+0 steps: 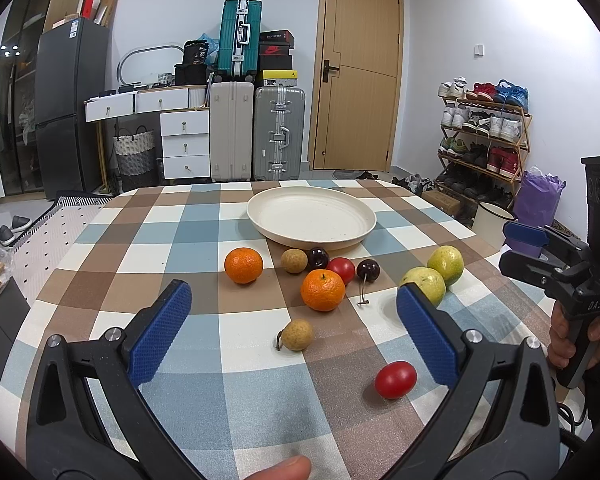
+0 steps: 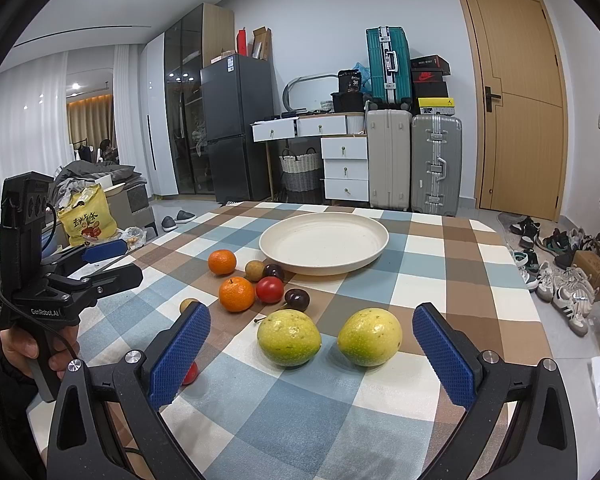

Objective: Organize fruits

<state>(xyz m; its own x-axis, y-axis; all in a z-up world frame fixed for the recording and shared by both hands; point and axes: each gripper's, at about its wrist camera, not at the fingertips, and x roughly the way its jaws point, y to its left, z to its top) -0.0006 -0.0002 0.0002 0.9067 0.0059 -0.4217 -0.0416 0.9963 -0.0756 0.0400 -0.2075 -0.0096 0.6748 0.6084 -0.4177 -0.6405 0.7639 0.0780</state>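
**Inspector:** Left gripper (image 1: 294, 322)?

**Assistant:** Jaws spread wide, nothing between the pads. It hovers over the near part of the counter (image 1: 204, 392), which has a checked cloth. A small tan fruit (image 1: 297, 334) lies on the cloth between the fingers; a red tomato (image 1: 395, 379) sits near the right finger.

**Inspector:** Right gripper (image 2: 311, 350)?

**Assistant:** Also wide apart and holding nothing. Two yellow-green fruits (image 2: 288, 337) (image 2: 369, 336) rest side by side on the cloth in line with its gap, close together but not touching.

**Inspector:** Remaining fruit?

**Assistant:** Beyond these is a loose cluster: a near orange (image 1: 323, 290), a far orange (image 1: 243, 265) left of it, a second tan fruit (image 1: 294, 260), a second tomato (image 1: 341, 270), and two dark cherries (image 1: 318, 258) (image 1: 367, 270). The left cherry and the tan fruit sit just beside the plate's near rim.

**Inspector:** Plate?

**Assistant:** A cream plate (image 1: 312, 236) stands toward the far side of the counter, no fruit in it. All fruit lies on the cloth.
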